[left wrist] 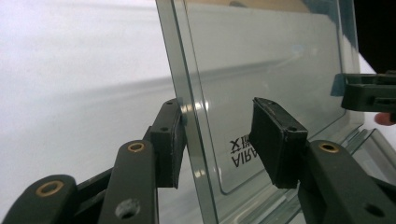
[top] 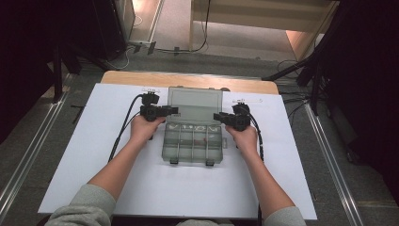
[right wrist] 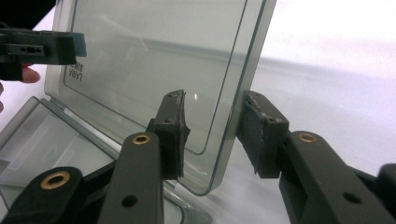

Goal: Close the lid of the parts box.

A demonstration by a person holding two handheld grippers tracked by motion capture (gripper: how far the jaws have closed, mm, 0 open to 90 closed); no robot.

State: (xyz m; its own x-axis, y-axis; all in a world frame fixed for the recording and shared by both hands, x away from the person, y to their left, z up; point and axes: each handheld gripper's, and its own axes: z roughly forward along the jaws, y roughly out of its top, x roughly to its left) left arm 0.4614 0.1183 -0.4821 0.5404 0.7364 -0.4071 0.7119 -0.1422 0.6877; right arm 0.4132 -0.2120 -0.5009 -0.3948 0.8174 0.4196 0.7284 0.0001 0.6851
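Smoky plastic box [top: 192,140]: long axis crosswise; lid [top: 195,106] raised, rear-hinged.

Bright, even overhead light whitens the table; surroundings fall dark, gripper views blur nearby.

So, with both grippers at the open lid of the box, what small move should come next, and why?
Probably close both grippers a little more. The left gripper and the right gripper each straddle a side edge of the raised lid. On each, one pad looks to be at the edge while the other stands apart from the panel, so neither grips firmly yet. Then the lid can be swung.
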